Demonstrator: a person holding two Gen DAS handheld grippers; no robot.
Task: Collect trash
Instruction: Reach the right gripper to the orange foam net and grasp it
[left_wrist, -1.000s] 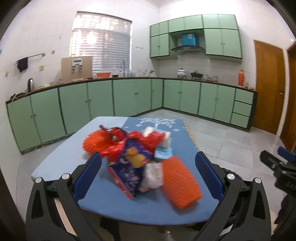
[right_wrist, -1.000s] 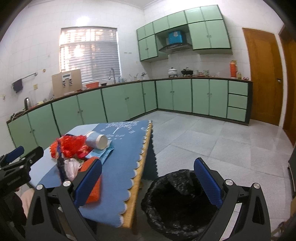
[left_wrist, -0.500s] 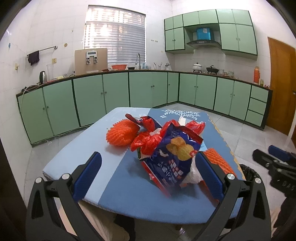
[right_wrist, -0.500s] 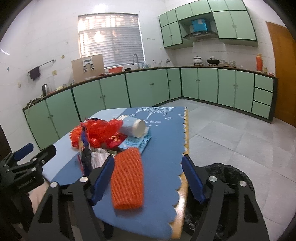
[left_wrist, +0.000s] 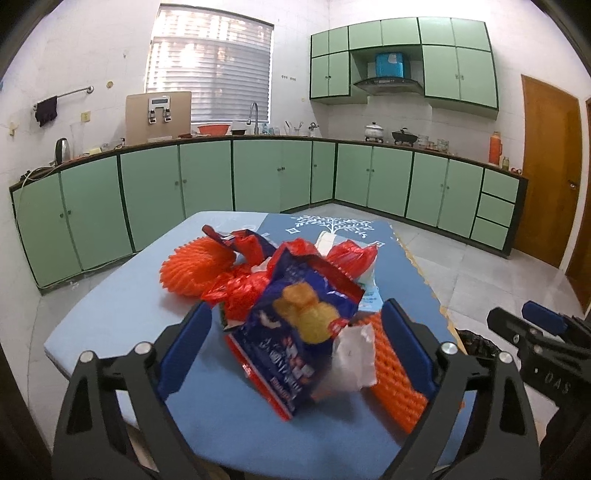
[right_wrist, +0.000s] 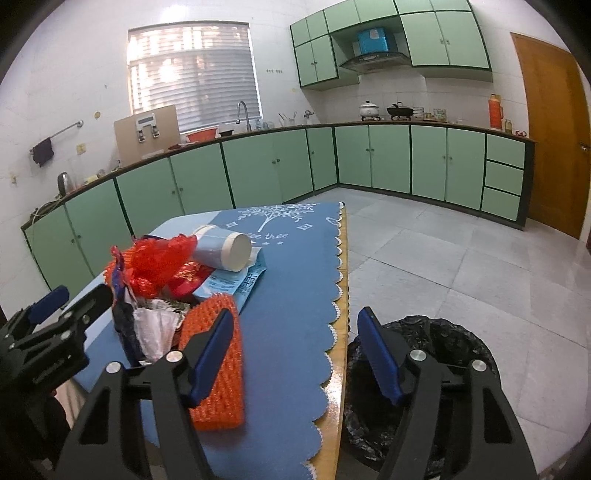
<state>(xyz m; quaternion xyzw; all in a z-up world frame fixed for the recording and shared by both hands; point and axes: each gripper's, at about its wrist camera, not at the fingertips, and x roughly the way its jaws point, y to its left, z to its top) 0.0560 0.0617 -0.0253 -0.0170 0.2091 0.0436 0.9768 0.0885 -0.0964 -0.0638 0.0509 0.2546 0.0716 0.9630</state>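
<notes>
A heap of trash lies on the blue table: a dark blue snack bag, a crumpled white wrapper, an orange foam net sleeve, a round orange foam net, red plastic. My left gripper is open, its fingers either side of the snack bag. In the right wrist view the orange sleeve, red plastic and a toppled paper cup show. My right gripper is open over the table's right edge, its left finger above the sleeve.
A bin with a black bag stands on the floor just right of the table edge. Green cabinets line the walls. A wooden door is at the right. Grey tiled floor lies beyond.
Both grippers have moved in closer to the trash heap. The right gripper swung left from above the bin to the table edge and narrowed somewhat.
</notes>
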